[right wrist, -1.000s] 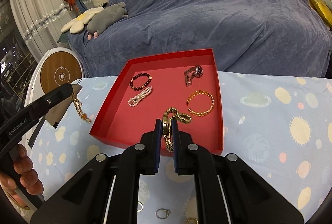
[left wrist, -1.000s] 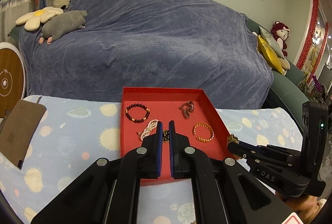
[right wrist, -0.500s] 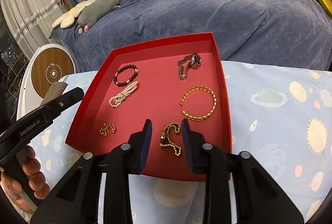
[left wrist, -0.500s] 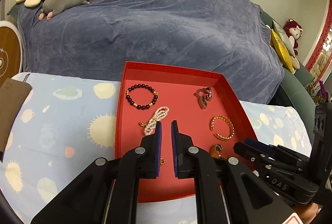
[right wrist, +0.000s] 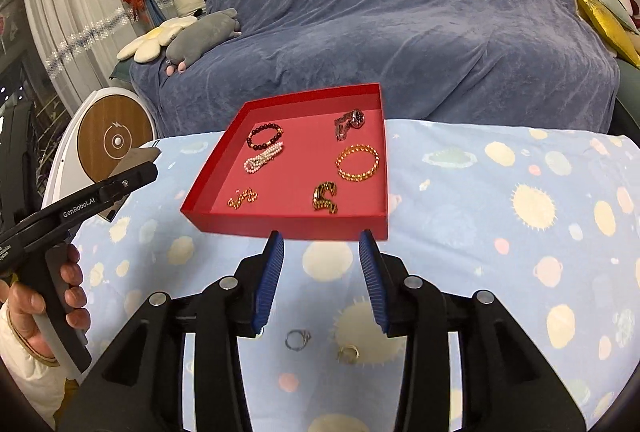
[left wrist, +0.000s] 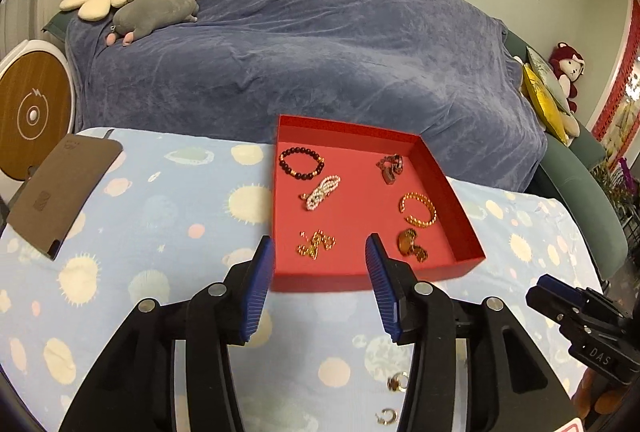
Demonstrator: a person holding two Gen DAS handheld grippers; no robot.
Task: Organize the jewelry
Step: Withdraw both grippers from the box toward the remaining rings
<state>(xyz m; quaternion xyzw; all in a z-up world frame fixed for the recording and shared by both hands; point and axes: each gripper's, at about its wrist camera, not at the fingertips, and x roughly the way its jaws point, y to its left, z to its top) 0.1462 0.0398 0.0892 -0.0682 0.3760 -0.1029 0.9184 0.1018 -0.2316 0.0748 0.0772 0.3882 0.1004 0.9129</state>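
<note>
The red tray [left wrist: 452, 192] [right wrist: 288, 224] lies on the planet-print cloth. It holds a dark bead bracelet [left wrist: 301, 163], a pearl bracelet [left wrist: 322, 188], a dark watch [left wrist: 390, 168], a gold bangle [left wrist: 418, 210], a small gold chain [left wrist: 316, 244] [right wrist: 243, 198] and a gold link piece [left wrist: 410, 246] [right wrist: 325, 197]. My left gripper [left wrist: 319, 248] hangs over the tray's near edge, jaws opening, nothing between them. My right gripper [right wrist: 321, 238] is just short of the tray's front wall, jaws also opening and empty. Two small rings [right wrist: 297, 340] [right wrist: 348, 352] lie on the cloth under it.
A brown card [left wrist: 60, 188] lies at the table's left end. Beyond it stands a round white and wood device [left wrist: 32, 116]. A sofa under a blue cover [left wrist: 300, 52] with plush toys runs behind the table. A hand [right wrist: 28, 308] holds the left gripper's handle.
Both grippers went from shut on gold pieces to open. The small chain and the gold link piece now lie in the tray. Both grippers drew back toward the tray's near edge.
</note>
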